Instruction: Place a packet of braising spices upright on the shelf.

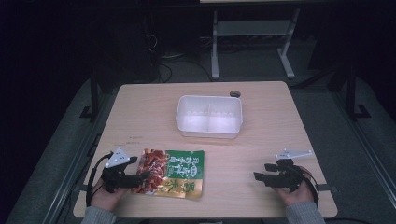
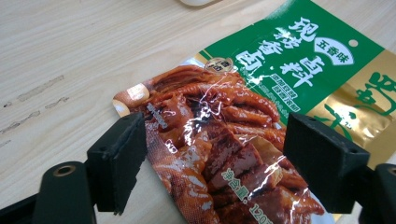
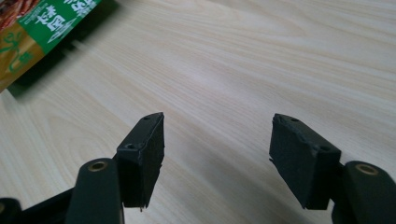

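A snack packet (image 1: 172,172) lies flat on the wooden table (image 1: 140,112), near its front left; it is green and gold with a clear window that shows red-brown food. My left gripper (image 1: 142,176) is at the packet's left end, held by a hand. In the left gripper view its jaws (image 2: 215,135) stand wide apart on either side of the packet's (image 2: 243,116) red end, and the pads do not press on it. My right gripper (image 1: 262,171) is open over bare wood at the front right, nothing between its jaws (image 3: 217,126). A corner of the packet (image 3: 32,32) lies far off.
A white, two-compartment plastic container (image 1: 209,115) stands beyond the packet at mid-table. A small dark round cap (image 1: 235,94) sits by the far edge. Metal frame legs (image 1: 215,51) stand on the floor behind the table.
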A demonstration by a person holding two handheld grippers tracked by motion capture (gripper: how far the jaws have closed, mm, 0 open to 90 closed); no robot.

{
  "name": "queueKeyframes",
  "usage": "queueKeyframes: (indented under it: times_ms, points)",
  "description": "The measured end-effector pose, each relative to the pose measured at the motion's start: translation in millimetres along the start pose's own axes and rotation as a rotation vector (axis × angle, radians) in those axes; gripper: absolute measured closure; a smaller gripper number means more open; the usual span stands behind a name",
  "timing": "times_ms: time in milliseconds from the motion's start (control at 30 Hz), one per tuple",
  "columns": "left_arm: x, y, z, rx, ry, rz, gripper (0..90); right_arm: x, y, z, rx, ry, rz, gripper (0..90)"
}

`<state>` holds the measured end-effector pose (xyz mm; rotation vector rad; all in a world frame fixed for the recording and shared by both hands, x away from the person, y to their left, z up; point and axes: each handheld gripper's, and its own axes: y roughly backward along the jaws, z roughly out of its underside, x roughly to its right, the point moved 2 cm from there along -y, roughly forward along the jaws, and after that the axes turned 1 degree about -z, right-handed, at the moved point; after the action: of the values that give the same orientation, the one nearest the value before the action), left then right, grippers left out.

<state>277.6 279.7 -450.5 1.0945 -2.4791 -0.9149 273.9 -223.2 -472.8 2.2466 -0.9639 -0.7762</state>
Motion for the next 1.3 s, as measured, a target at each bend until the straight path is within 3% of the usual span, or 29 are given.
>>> queueKeyframes:
  times_ms: [433, 533, 767, 933, 1300]
  points:
    - [2.0, -2.6, -0.5, -0.011, -0.012, 0.007, 25.1, -1.3, -1.1, -0.5, -0.002, 0.014, -0.006, 34.8]
    - [3.9, -3.9, -0.8, -0.012, -0.010, 0.027, 28.2, -3.8, -2.7, -1.1, -0.012, 0.025, -0.003, 34.7]
    - [8.0, -7.0, -2.2, -0.031, -0.033, 0.058, 43.7, -8.5, -5.1, -2.4, -0.021, 0.036, -0.010, 34.5]
    - [11.0, -8.8, -3.0, -0.058, -0.053, 0.078, 56.3, -19.6, -8.0, -8.2, -0.018, 0.057, -0.020, 34.5]
    - [10.7, -8.1, -2.5, -0.074, -0.055, 0.105, 74.9, -38.3, -14.5, -20.9, -0.029, 0.116, -0.025, 34.5]
